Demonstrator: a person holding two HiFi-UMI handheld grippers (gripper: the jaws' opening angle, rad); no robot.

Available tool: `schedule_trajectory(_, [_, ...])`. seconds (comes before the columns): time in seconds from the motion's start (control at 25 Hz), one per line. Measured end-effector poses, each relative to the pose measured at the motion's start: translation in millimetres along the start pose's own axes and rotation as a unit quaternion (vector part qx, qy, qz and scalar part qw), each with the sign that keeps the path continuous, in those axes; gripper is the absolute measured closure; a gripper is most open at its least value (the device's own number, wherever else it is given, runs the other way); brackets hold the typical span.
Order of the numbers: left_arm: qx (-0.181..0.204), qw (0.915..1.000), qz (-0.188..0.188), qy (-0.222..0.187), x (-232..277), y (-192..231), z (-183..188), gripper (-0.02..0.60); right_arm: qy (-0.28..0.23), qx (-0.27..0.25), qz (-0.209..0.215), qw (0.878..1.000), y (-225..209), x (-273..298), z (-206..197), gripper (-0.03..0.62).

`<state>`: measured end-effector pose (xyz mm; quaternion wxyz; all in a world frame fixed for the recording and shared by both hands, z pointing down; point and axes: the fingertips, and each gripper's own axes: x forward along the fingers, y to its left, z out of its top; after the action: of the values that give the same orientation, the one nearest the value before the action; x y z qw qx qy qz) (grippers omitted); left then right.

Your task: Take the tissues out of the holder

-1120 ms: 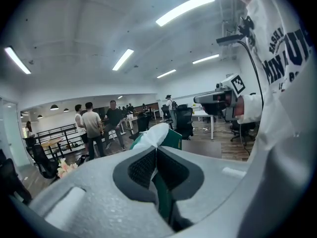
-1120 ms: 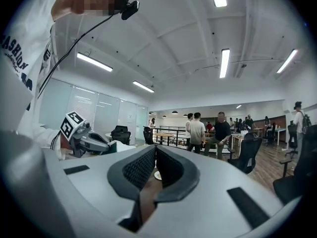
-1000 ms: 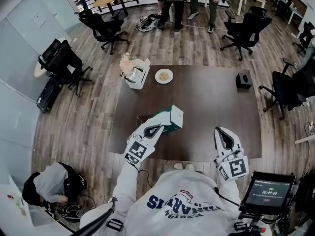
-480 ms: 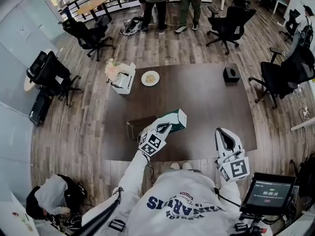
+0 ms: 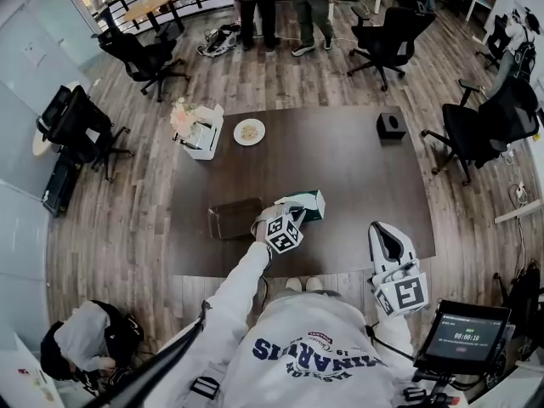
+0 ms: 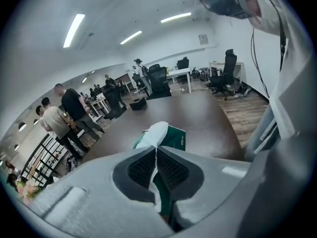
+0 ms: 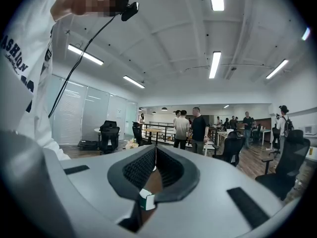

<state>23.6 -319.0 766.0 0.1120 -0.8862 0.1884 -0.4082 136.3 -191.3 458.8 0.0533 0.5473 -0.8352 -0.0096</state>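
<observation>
L claw (image 6: 156,150) is pressed together, pinching a white tissue (image 6: 152,134) that pokes from the green tissue pack (image 5: 307,204). Pack sits on the surface (image 5: 357,185), touching claw tip at its 1 o'clock. R claw (image 7: 155,148) is closed, empty, off the near edge. 1 pack; 1 brown holder (image 5: 235,218) at L claw's 9 o'clock, claw btwn them. At 12, far side: 1 plate (image 5: 249,132), 1 black box (image 5: 391,125), 1 flower basket (image 5: 197,127).

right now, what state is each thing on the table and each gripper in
left gripper, shut on the white tissue
white tissue, pinched, sticking out of the green tissue pack
green tissue pack, outside the holder, beside it
holder, lying on the table, no pack in it
right gripper, shut, empty
</observation>
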Motion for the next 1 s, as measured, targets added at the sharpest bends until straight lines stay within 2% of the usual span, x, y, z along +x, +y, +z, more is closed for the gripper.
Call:
schedule_trajectory(0.12, [0.009, 0.9994, -0.005, 0.034, 24, -7, -20, 0.572, 0.004, 0.0, 0.0, 1.0, 0, -1, -2, 0.583])
schedule_trajectory(0.28, [0.022, 0.9971, 0.013, 0.072, 45, -19, -41, 0.572, 0.009, 0.0, -0.003, 1.0, -5, -8, -3, 0.583])
schedule_trajectory(0.52, [0.029, 0.9952, 0.013, 0.092, 65, -46, -69, 0.572, 0.016, -0.001, 0.0, 1.0, 0, -3, -10, 0.583])
schedule_trajectory(0.88, [0.033, 0.9968, 0.045, 0.057, 62, -48, -71, 0.572, 0.017, -0.002, 0.009, 1.0, 4, -2, -9, 0.583])
schedule_trajectory(1.0, [0.02, 0.9979, 0.057, 0.025, 47, -38, -63, 0.572, 0.02, -0.006, 0.012, 1.0, 5, -1, -9, 0.583])
